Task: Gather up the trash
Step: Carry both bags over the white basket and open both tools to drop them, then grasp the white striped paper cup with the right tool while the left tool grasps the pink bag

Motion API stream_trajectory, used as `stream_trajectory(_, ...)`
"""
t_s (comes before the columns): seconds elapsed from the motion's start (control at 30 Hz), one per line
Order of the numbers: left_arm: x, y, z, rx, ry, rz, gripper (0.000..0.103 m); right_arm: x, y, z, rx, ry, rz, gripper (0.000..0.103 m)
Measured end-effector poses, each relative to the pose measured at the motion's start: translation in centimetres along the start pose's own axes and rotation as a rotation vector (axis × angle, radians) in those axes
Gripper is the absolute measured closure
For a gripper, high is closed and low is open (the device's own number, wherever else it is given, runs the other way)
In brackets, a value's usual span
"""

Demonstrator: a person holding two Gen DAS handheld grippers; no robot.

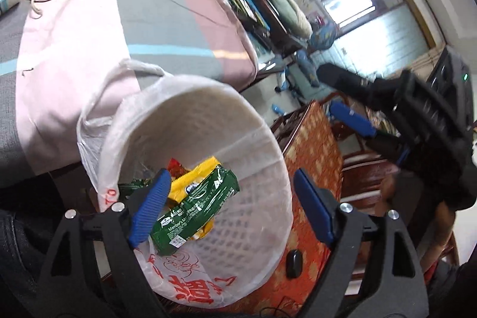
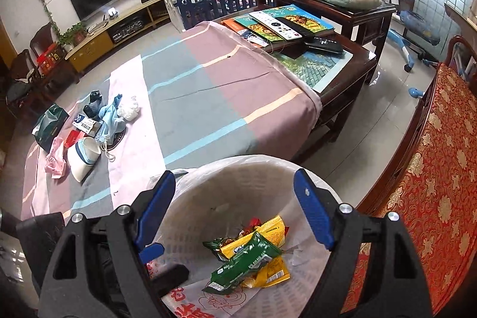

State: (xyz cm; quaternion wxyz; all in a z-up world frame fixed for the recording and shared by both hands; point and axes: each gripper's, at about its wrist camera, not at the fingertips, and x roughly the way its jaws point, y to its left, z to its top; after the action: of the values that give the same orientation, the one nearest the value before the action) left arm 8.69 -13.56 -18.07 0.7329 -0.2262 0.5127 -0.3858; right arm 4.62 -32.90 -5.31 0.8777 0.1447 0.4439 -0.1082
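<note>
Drop-off step at the bin [image 2: 238, 169]: left tongs [image 1: 229, 207] and right tongs [image 2: 235, 213] both spread wide over it, empty. Green wrapper [image 2: 244, 264] and yellow packets [image 2: 268, 231] lying inside on the liner. Remaining trash [image 2: 86, 124] piled at far end of the surface [image 2: 193, 97]. Next: reach back there, pick another piece.

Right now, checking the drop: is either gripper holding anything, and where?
Nothing held. Left gripper and right gripper are open above the bin.
</note>
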Motion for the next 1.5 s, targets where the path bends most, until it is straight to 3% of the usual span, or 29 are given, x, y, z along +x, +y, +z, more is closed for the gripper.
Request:
stream_trajectory(0.2,-5.6,0.6,0.7,-0.011,-0.288,0.055,0.018,0.8,0.1,-0.5,0.008,0.023,0.002,0.023)
stream_trajectory(0.3,-8.3,1.7,1.3,-0.044,-0.372,0.096,0.018,1.3,0.2,-0.7,0.013,0.034,0.004,0.023)
stream_trajectory(0.53,-15.5,5.5,3.1,-0.129,-0.563,0.426,0.017,2.3,2.0,-1.0,-0.015,0.057,0.013,0.023)
stream_trajectory(0.67,-19.9,8.5,2.7,-0.228,-0.663,0.563,0.015,3.1,4.4,-1.5,-0.056,0.081,0.037,0.023)
stream_trajectory(0.8,-20.7,10.3,2.6,-0.304,-0.677,0.55,0.015,3.8,7.7,-2.2,-0.112,0.104,0.073,0.023)
stream_trajectory(1.0,-19.7,11.0,2.3,-0.314,-0.631,0.538,0.014,4.4,12.4,-3.1,-0.201,0.115,0.117,0.023)
stream_trajectory(1.1,-20.2,11.7,1.8,-0.358,-0.653,0.524,0.014,5.1,14.8,-3.0,-0.238,0.114,0.127,0.023)
stream_trajectory(1.13,-20.9,11.7,1.3,-0.385,-0.698,0.54,0.014,5.5,15.8,-2.7,-0.25,0.11,0.13,0.023)
stream_trajectory(1.2,-23.1,11.0,0.1,-0.419,-0.823,0.663,0.014,6.0,17.6,-1.7,-0.261,0.079,0.136,0.023)
stream_trajectory(1.27,-24.6,10.6,-0.2,-0.426,-0.868,0.797,0.014,6.6,19.4,-0.9,-0.271,0.059,0.144,0.023)
stream_trajectory(1.33,-26.0,11.1,-0.6,-0.465,-0.896,0.886,0.014,7.7,21.7,-0.3,-0.293,0.051,0.16,0.023)
stream_trajectory(1.5,-28.0,14.6,-1.5,-0.648,-0.867,0.886,0.014,12.0,27.7,-0.3,-0.39,0.085,0.16,0.023)
